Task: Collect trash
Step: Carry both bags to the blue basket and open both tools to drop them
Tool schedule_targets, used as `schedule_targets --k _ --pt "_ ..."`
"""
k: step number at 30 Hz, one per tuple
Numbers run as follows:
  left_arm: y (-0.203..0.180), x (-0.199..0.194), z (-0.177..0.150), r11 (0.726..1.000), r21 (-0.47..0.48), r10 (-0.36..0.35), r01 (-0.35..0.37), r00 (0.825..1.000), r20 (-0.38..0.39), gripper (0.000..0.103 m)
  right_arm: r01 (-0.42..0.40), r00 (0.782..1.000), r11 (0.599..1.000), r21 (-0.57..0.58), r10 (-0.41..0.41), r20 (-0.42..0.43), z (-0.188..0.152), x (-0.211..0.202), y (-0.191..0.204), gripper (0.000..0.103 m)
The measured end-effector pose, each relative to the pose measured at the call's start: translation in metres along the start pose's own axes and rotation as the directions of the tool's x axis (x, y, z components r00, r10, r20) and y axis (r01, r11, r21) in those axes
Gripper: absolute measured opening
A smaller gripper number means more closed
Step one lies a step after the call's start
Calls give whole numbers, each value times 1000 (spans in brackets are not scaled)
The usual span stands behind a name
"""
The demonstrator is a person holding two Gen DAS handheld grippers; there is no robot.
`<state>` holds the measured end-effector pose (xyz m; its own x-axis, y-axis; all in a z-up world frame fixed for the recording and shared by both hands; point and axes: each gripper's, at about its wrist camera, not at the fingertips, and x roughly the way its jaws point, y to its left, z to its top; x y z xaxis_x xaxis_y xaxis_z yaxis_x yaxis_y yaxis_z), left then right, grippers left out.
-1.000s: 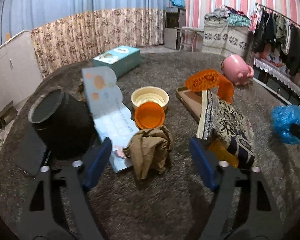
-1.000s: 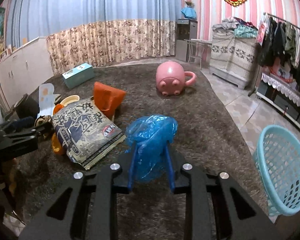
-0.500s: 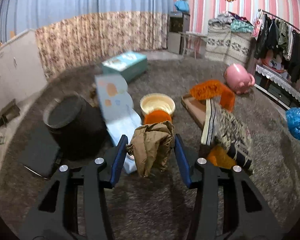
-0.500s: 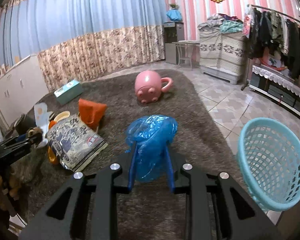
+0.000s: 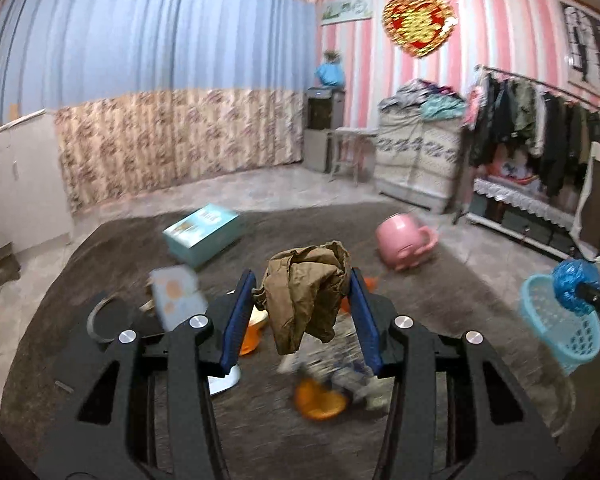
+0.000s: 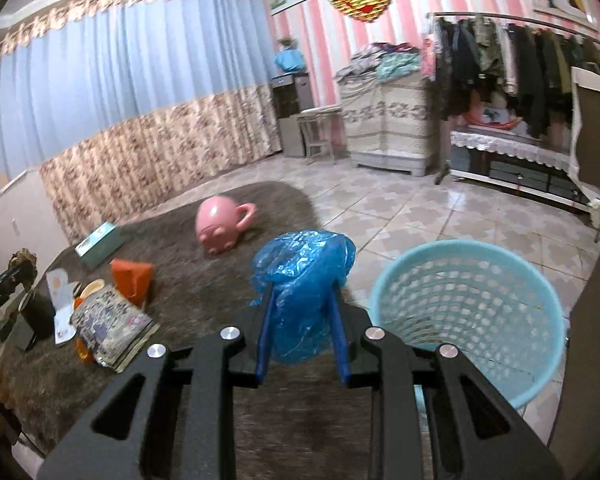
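My left gripper [image 5: 302,276] is shut on a crumpled brown paper wad [image 5: 306,288] and holds it in the air above the dark rug. My right gripper [image 6: 302,292] is shut on a crumpled blue plastic bag [image 6: 304,276], held just left of the light blue mesh basket [image 6: 472,312]. In the left wrist view the basket [image 5: 560,328] stands at the far right with the blue bag [image 5: 576,286] over its rim. The left gripper with the brown wad [image 6: 22,260] shows at the left edge of the right wrist view.
On the rug [image 6: 204,280] lie a pink pig-shaped mug [image 6: 220,226], a teal box [image 6: 100,244], an orange bag [image 6: 130,282], a printed sack [image 6: 108,328], a card, bowls and a black pot [image 5: 108,316]. Tiled floor, clothes rack and cabinet lie to the right.
My left gripper closed on the brown paper wad and lifted it off the rug. My right gripper carried the blue bag to the right, up to the basket.
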<state>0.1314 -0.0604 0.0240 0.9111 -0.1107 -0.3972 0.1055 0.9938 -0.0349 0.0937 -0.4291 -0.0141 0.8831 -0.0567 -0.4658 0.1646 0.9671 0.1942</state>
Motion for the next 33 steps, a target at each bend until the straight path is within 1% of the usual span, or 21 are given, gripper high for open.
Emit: schedule_targets --k 2,4,5,6,8,10,12,14,15,16,18,19,21,25,28,32,33 --pt "-18 -2 10 999 8 -34 34 999 15 46 19 1000 1000 23 -19 14 6 -7 -14 26" --pt "-32 -4 18 997 9 -70 70 997 23 46 26 1000 999 48 -26 10 13 -10 -27 26" --pt "-46 -5 25 994 12 -106 106 994 30 46 33 999 998 61 -33 6 19 -11 -36 26" --pt "-54 -6 29 992 17 -124 124 992 35 46 47 999 997 66 -48 10 24 -13 -43 26" --pt "-82 -8 39 984 51 -174 171 983 52 46 91 996 993 78 -93 17 32 -15 -58 26" --pt "-109 -9 43 974 87 -214 208 975 63 46 113 993 987 113 -116 23 35 -16 -72 26" --pt "-133 -5 46 963 115 -251 244 967 50 46 147 987 977 154 -154 38 33 -17 -89 26" --pt "-156 0 45 947 128 -299 293 954 30 46 187 980 968 166 -195 34 24 -17 -102 26" --pt "-162 2 44 943 134 -311 305 950 26 46 205 977 962 179 -213 28 20 -16 -109 26" --pt "-177 6 41 935 152 -328 322 944 19 46 216 974 958 191 -224 22 17 -16 -115 26" --pt "-195 12 38 925 175 -343 336 939 10 46 244 968 950 194 -252 16 15 -17 -127 26" --pt "-209 18 35 917 187 -360 353 933 -1 46 273 960 944 184 -280 13 14 -18 -133 26" --pt "-227 29 32 903 191 -387 384 922 -25 46 299 952 935 188 -306 8 13 -18 -145 26" --pt "-274 56 21 867 225 -439 445 895 -82 46 313 948 923 224 -318 -13 6 -11 -167 26" --pt "-301 73 9 844 244 -465 478 878 -110 46 326 942 916 235 -334 -3 2 -8 -178 26" --pt "-344 102 -14 802 274 -497 531 847 -186 46 338 937 901 270 -349 -8 0 -4 -192 26" --pt "-354 108 -20 795 287 -497 535 845 -197 46 343 935 897 280 -354 -13 0 -2 -196 26"
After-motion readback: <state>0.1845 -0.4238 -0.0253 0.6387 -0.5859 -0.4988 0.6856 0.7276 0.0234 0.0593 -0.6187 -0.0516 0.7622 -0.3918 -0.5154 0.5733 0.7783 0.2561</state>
